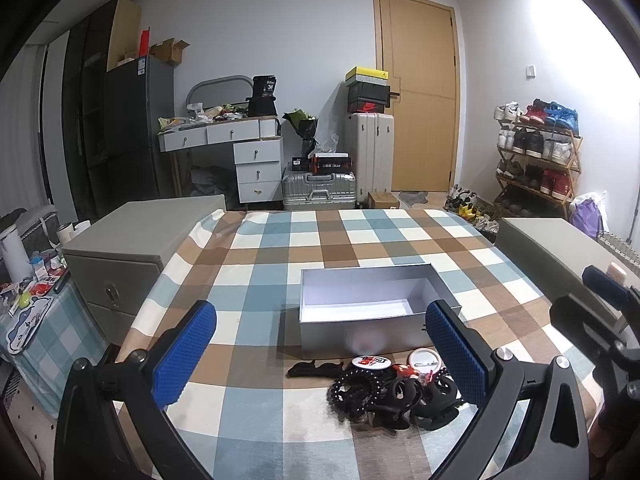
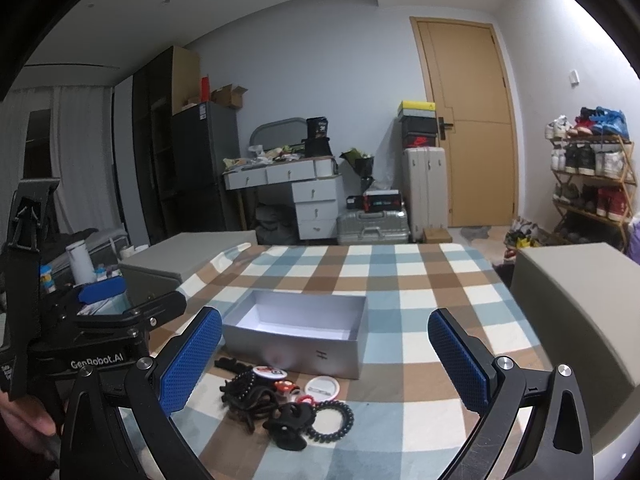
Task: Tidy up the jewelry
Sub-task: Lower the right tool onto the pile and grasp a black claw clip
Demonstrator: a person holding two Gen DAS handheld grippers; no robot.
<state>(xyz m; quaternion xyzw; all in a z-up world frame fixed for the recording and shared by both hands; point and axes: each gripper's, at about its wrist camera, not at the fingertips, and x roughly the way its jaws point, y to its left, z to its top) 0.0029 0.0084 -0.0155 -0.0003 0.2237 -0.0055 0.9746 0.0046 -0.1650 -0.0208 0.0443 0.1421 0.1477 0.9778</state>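
An open, empty silver box (image 1: 360, 330) (image 2: 294, 350) stands on the checked tablecloth (image 1: 256, 264). In front of it lies a heap of accessories: black coil hair ties (image 1: 354, 390) (image 2: 334, 422), black hair claws (image 1: 436, 400) (image 2: 290, 426), round pin badges (image 1: 370, 361) (image 2: 322, 389) and a small red piece (image 2: 285, 387). My left gripper (image 1: 320, 356) is open and empty, held above the table just before the heap. My right gripper (image 2: 324, 360) is open and empty, also just before the heap. The right gripper shows at the right edge of the left wrist view (image 1: 600, 308).
Grey bedside cabinets stand at the left (image 1: 132, 240) and right (image 2: 576, 312) of the cloth. A cluttered small table (image 1: 28, 304) is at far left. Beyond are a dresser (image 1: 236, 148), suitcases (image 1: 320, 188), a door (image 1: 420, 92) and a shoe rack (image 1: 536, 152).
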